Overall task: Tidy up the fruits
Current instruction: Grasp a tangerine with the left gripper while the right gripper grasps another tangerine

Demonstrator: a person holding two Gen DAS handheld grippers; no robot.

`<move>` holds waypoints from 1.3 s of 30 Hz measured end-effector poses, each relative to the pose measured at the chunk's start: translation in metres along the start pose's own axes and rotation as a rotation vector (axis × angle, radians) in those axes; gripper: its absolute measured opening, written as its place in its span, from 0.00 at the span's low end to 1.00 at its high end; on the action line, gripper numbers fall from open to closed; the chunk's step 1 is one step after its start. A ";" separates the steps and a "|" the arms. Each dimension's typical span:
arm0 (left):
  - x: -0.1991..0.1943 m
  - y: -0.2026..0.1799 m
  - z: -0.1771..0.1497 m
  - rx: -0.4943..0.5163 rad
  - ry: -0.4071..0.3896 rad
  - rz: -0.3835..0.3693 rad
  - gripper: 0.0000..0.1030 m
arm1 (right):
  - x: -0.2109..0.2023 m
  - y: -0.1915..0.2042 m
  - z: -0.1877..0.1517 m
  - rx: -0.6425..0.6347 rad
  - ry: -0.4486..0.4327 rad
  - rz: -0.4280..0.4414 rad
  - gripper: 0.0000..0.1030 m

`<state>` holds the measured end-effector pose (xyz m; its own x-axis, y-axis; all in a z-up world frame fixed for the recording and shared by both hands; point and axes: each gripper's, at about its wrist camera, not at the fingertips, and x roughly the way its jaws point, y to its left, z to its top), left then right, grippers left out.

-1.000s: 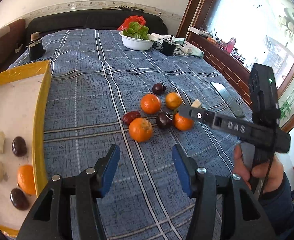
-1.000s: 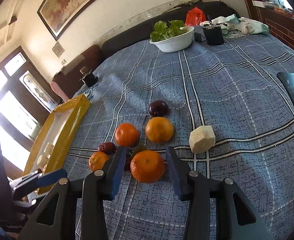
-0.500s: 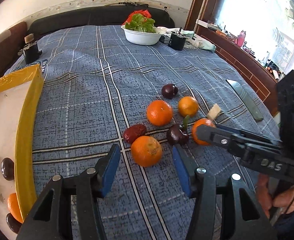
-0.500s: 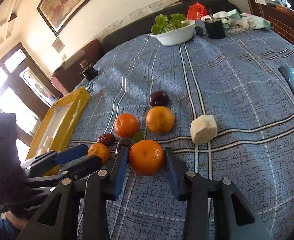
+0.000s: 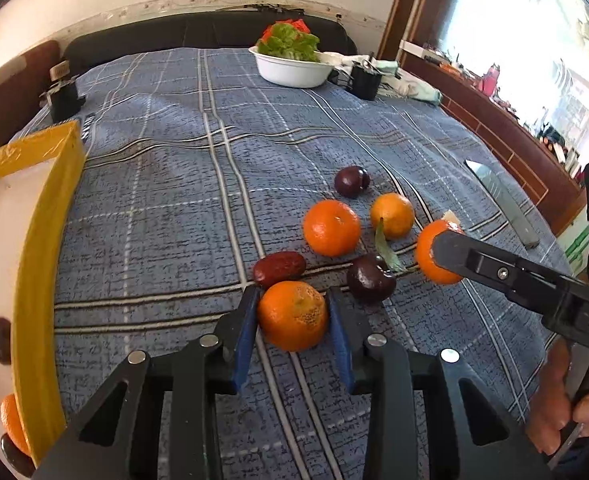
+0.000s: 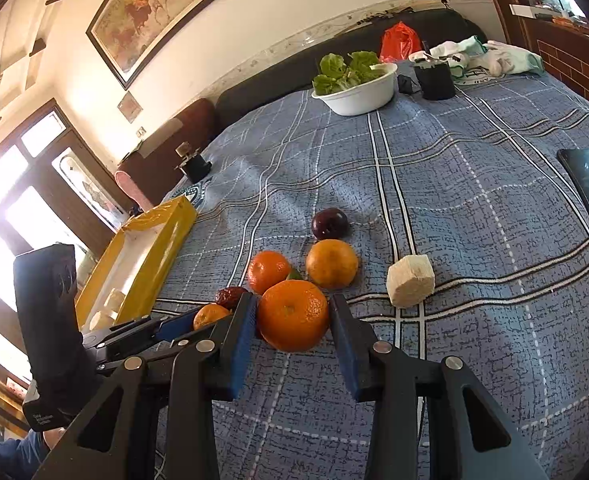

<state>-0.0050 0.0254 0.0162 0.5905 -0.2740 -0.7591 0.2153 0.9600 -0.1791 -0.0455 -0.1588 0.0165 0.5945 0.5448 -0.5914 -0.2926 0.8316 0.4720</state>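
Since a second ago, my left tool [image 5: 292, 318] dropped around the nearest orange [image 5: 293, 315], jaws closing; date [image 5: 279, 267] and plum [image 5: 370, 278] crowd just beyond. Right view: my right tool [image 6: 292, 318] pinches another orange [image 6: 293, 314], white chunk [image 6: 410, 280] beyond-right.

Both grippers are built alike: matte black plastic frames with two angular arms, each ending in a flat blue pad on the inner face. The left gripper [image 5: 292, 330] shows four round silver screw heads across its linkage, and triangular cut-outs pierce the lower arms. The right gripper [image 6: 292, 332] carries the same silver screws and cut-outs. Seen from the left wrist camera, the right one has a long black finger with a small recessed screw and white letters reading "DAS", cut off at the picture's edge. Its black block-shaped body rises behind. The right hand [image 5: 566, 408] emerges from a dark blue sleeve.
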 end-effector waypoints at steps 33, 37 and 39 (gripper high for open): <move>-0.058 -0.009 -0.015 0.037 -0.210 0.142 0.32 | -0.001 0.037 -0.008 -0.177 -0.035 0.062 0.40; -0.061 -0.008 -0.017 0.039 -0.218 0.147 0.32 | -0.001 0.037 -0.009 -0.178 -0.035 0.059 0.40; -0.064 -0.007 -0.017 0.039 -0.224 0.148 0.32 | -0.001 0.037 -0.009 -0.179 -0.034 0.059 0.40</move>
<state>-0.0577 0.0369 0.0552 0.7739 -0.1412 -0.6174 0.1411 0.9888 -0.0493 -0.0640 -0.1281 0.0285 0.5963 0.5921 -0.5421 -0.4544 0.8057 0.3801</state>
